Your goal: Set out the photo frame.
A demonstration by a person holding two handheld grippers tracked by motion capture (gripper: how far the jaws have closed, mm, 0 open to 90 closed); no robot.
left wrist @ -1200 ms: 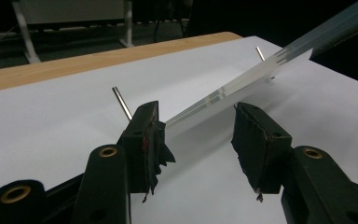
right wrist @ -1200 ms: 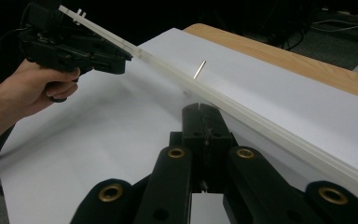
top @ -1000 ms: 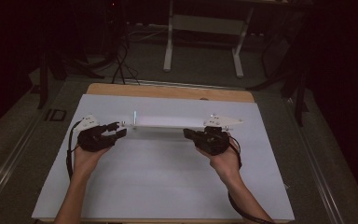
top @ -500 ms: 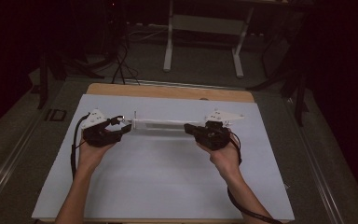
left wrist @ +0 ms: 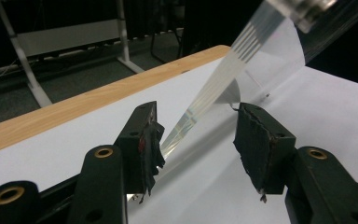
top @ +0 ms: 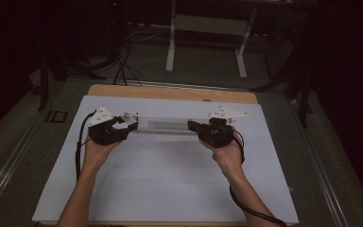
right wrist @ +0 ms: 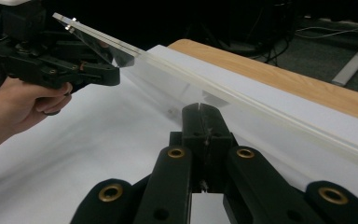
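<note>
A long clear plastic bag [top: 163, 124] with a ribbed strip along one edge hangs stretched between my two grippers above the white sheet. My left gripper [top: 130, 124] is at its left end. In the left gripper view the jaws [left wrist: 198, 140] stand apart with the ribbed strip [left wrist: 214, 84] running down between them. They have just been closing, and the pads do not press on it. My right gripper [top: 191, 125] holds the bag's right end. In the right gripper view its jaws [right wrist: 200, 109] are shut together under the clear film [right wrist: 177, 65], with the left gripper [right wrist: 114, 70] beyond.
A white sheet [top: 170, 179] covers the table, and a wooden edge [top: 170, 92] runs along its far side. Past the table are a dark floor, cables and a white frame stand [top: 208, 23]. Both forearms come in from the near edge.
My left gripper has shifted slightly up and towards the table's far side at the bag's left end, and its jaws changed width. The right gripper has stayed put.
</note>
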